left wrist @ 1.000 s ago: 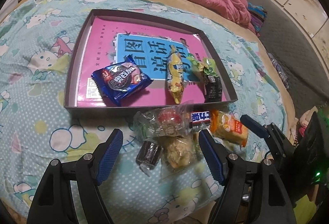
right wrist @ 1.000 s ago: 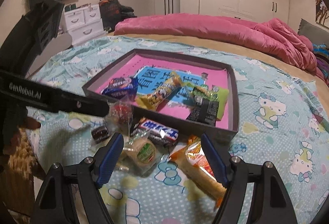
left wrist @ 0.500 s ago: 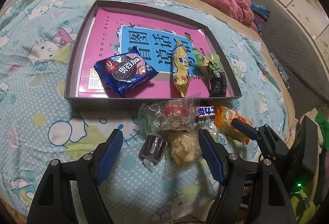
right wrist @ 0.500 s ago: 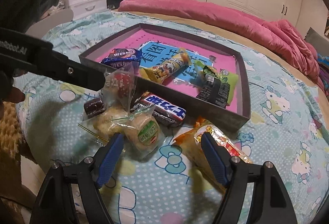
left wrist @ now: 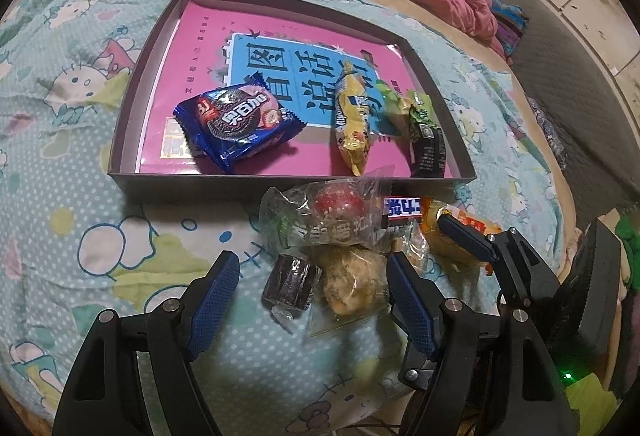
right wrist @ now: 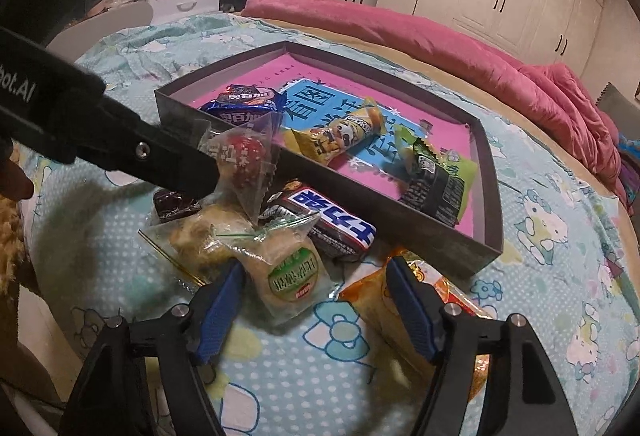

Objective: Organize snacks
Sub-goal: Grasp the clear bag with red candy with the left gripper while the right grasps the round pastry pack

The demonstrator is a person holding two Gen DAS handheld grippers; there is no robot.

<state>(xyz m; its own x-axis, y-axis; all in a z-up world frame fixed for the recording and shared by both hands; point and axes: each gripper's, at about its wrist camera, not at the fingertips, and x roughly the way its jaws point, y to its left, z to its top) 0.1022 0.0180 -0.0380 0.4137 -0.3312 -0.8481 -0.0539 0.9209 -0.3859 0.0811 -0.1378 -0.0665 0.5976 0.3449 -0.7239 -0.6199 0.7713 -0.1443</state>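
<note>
The chocolate bar (left wrist: pixel 401 207) is mostly covered in the left wrist view by the clear bag with the red sweet (left wrist: pixel 328 214); only its white end with blue letters is seen. The orange packet (left wrist: pixel 448 236) is partly hidden there behind the right gripper (left wrist: pixel 472 242). In the right wrist view the near part of the orange packet (right wrist: pixel 376 300) is covered by a finger (right wrist: pixel 412 310) of this gripper. The small dark sweet (right wrist: pixel 172 205) is half hidden under the left gripper (right wrist: pixel 176 168), whose body is cut off by the left edge. The small print on the green and black packet (right wrist: pixel 434 182) cannot be read.
</note>
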